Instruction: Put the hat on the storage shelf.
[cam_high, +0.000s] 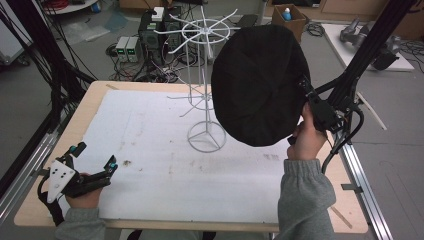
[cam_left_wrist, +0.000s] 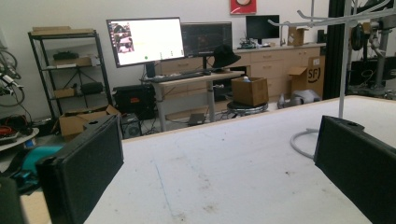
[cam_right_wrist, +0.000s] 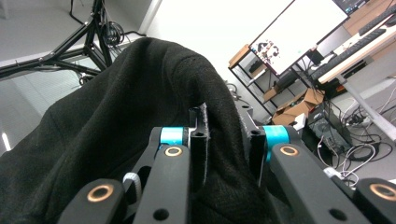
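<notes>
Between the two black jaws of the right gripper (cam_right_wrist: 224, 135), a fold of the round black fabric hat (cam_high: 260, 85) is sitting pinched, the jaws standing narrow around the cloth. Seen from the high view, the right gripper (cam_high: 312, 102) is gripping the hat at its right edge, and the hat is hanging in the air to the left of that gripper, well above the white foam mat (cam_high: 150, 145) that is covering the wooden table (cam_high: 85, 107). Just left of the hat and partly behind it, the white wire display stand with spoke arms (cam_high: 202, 80) is standing upright on its ring base, the hat's body overlapping the stand's right-hand arms; whether cloth and wire are touching cannot be told. In the right gripper view the hat (cam_right_wrist: 116, 116) is spreading up and away from the jaws.

Far from the hat, the left gripper (cam_high: 95, 161) is resting low near the table's near left corner, its jaws standing wide apart with nothing between them. In the left gripper view the stand's pole (cam_left_wrist: 344, 70) is rising ahead and to the right of the jaws.
</notes>
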